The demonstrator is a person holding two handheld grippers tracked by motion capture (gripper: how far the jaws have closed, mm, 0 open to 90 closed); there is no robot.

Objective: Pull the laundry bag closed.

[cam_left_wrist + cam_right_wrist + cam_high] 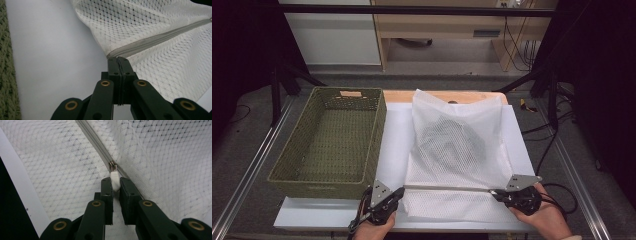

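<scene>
We hold a white mesh laundry bag (455,150) flat on the white sheet (394,135) that covers the table, stretched between two hand-held tongs at its near end. Our left gripper (398,191) is clamped tight at the left end of the grey zipper (160,37), its jaws pressed together on the bag's corner seam, which in our judgement anchors the bag so the zipper stays taut. Our right gripper (494,191) pinches the small white zipper pull (115,181) between narrow jaws at the right end of the zipper; the metal slider (112,165) sits just beyond the tips. With one end pinned and the pull gripped, the line of teeth runs straight between the two hands, a set-up that looks meant for running the slider along it.

Inside the bag, through the netting, we make out a dark bundle (452,137) that looks like clothing, lying toward the middle and far half; what exactly it is we cannot tell. To the left, just beside the bag, stands a green woven basket (314,176) with nothing visible in it, its far wall bearing a small tan label (350,93).
</scene>
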